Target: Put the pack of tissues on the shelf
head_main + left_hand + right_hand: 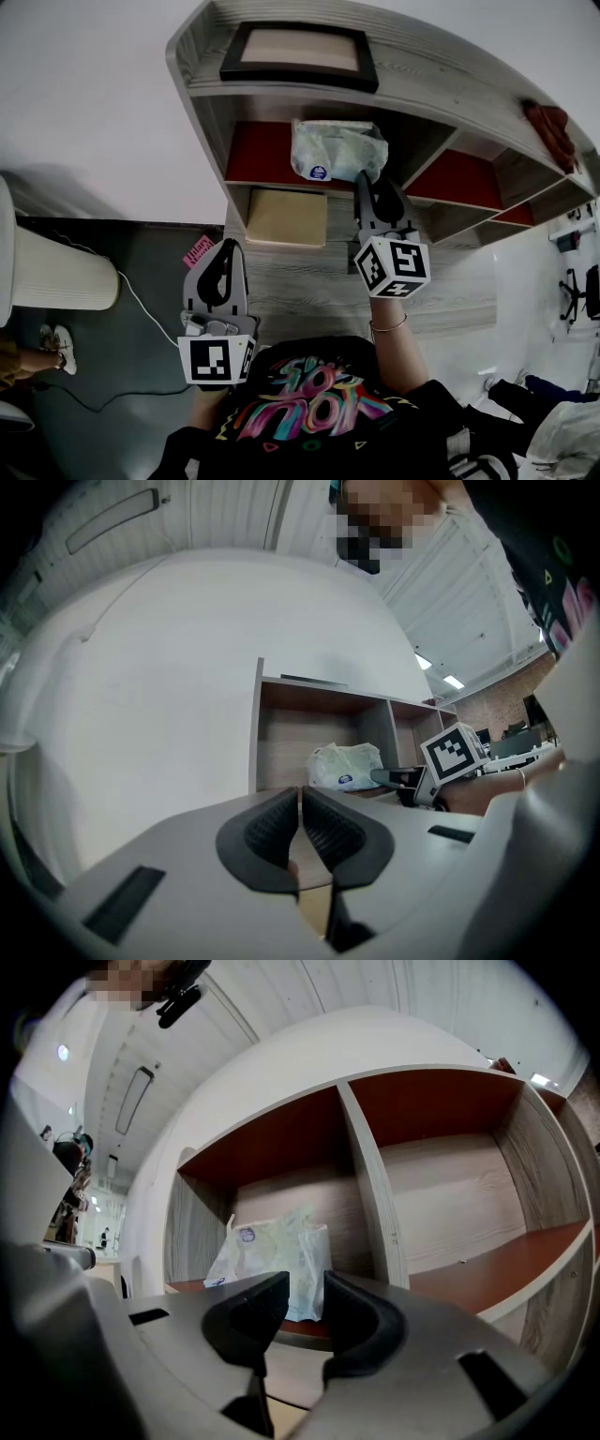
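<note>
Okay, my right gripper (305,1281) is released: its two dark jaws stand apart with a clear gap, and nothing is pinched between the pads. Straight ahead through that gap sits the pack of tissues (337,150), a pale, crinkly plastic pack with a small round blue mark on it. It stands on the red floor of the shelf (441,70), in the left-hand compartment, just left of the upright divider (375,1180). From the head view, my right jaw tips are right up at the front of the pack; whether they touch it I cannot tell. The pack rests on its own, with no grip on it. My left gripper (300,794) hangs back on the left, well apart from the pack, its ribbed jaws clenched together at the tips with nothing between them. On top of the shelf lies a dark picture frame (298,54), and over at the right end a reddish cloth (551,127). Below the pack's compartment, a tan flat panel (286,217) lies on the grey wood surface (309,300). The compartment to the right of the divider has a red floor too.
</note>
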Motion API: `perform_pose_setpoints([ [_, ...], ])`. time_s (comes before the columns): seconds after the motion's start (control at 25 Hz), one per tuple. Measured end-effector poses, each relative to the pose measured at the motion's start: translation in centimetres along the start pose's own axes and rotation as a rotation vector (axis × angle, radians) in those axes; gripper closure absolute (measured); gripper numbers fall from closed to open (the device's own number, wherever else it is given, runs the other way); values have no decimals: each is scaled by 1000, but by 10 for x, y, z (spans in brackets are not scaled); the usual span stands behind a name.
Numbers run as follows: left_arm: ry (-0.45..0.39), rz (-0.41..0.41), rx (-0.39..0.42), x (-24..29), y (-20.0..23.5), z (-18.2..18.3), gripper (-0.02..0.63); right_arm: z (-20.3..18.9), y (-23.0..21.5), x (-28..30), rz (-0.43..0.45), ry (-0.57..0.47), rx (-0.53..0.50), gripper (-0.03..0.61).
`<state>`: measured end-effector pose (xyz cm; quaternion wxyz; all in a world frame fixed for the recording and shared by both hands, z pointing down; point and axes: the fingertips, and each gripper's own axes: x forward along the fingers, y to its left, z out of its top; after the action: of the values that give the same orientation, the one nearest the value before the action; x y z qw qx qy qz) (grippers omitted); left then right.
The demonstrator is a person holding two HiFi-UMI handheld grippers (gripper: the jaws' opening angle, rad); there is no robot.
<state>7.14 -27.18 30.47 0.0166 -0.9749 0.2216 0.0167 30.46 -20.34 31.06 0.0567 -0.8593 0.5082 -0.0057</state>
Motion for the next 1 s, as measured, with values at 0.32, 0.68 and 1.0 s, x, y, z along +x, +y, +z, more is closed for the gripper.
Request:
perform_pose_setpoints([
  [0.32, -5, 8, 4, -11, -2, 1, 580, 2, 5, -11, 23, -6, 14, 449],
  [0.68, -21, 6, 9, -26, -8, 8, 580, 10, 12, -32, 32, -17, 1, 430],
  [1.0, -17, -27, 25, -38, -21, 11, 580, 16, 26, -73, 70, -35, 20, 430],
])
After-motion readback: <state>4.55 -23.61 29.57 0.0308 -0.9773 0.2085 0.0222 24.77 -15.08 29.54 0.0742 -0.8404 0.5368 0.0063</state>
